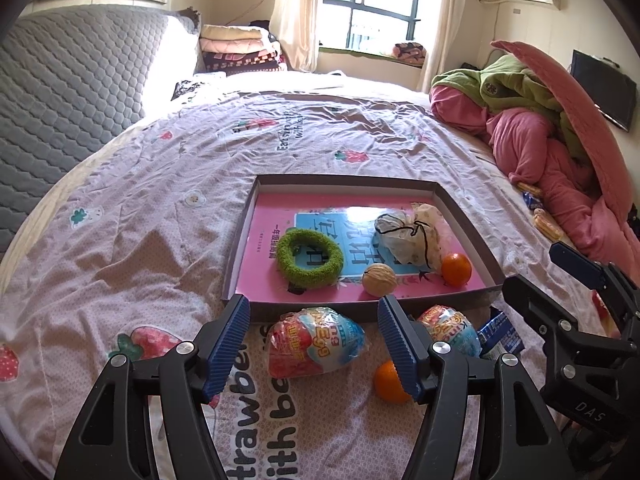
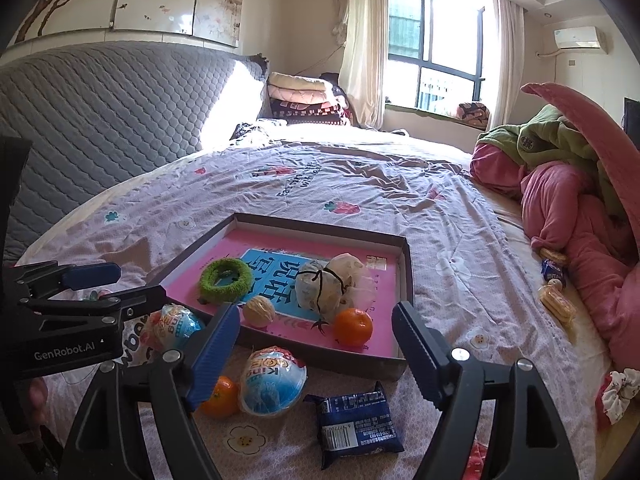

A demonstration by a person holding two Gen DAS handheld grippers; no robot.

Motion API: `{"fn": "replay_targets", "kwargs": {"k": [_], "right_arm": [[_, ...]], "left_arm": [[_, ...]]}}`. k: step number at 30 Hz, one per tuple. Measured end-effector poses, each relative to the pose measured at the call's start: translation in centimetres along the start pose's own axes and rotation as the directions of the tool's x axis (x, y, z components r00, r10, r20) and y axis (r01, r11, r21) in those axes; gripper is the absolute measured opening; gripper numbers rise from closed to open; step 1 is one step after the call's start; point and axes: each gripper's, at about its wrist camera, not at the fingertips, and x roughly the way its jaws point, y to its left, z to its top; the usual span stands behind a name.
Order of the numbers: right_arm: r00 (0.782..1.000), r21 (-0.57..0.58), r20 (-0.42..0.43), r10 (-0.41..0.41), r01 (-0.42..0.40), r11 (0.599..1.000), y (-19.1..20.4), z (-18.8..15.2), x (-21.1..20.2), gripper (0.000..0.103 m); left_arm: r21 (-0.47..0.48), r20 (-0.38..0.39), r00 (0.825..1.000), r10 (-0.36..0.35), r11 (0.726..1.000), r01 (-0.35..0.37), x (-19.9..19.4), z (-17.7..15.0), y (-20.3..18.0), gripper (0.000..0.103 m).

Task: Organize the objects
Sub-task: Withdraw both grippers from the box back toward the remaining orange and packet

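A shallow dark tray lies on the bed. It holds a pink book, a green fuzzy ring, a walnut, an orange and a tied plastic bag. On the sheet in front of it lie two foil-wrapped egg toys, a second orange and a blue snack packet. My left gripper hangs open above the left egg without touching it. My right gripper stands open above the other egg, holding nothing.
A heap of pink and green bedding fills the right side, with snack packs and a floral scrunchie beside it. A grey quilted headboard rises at the left. Folded blankets sit at the far end.
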Motion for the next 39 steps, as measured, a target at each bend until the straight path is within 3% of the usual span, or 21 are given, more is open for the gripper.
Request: {"fn": "replay_targets", "kwargs": {"k": [9,39], "right_arm": [[0.999,-0.009,0.012,-0.036,0.036,0.999,0.0,0.1,-1.3,0.079],[0.998,-0.057,-0.066,-0.022,0.018,0.998,2.7,-2.8,-1.5,0.079]], "left_arm": [[-0.012,0.008,1.000,0.008,1.000,-0.008,-1.2,-0.3,1.1,0.068],[0.037,-0.047,0.999,0.015,0.999,-0.013,-2.6,-4.2,1.2,0.069]]}}
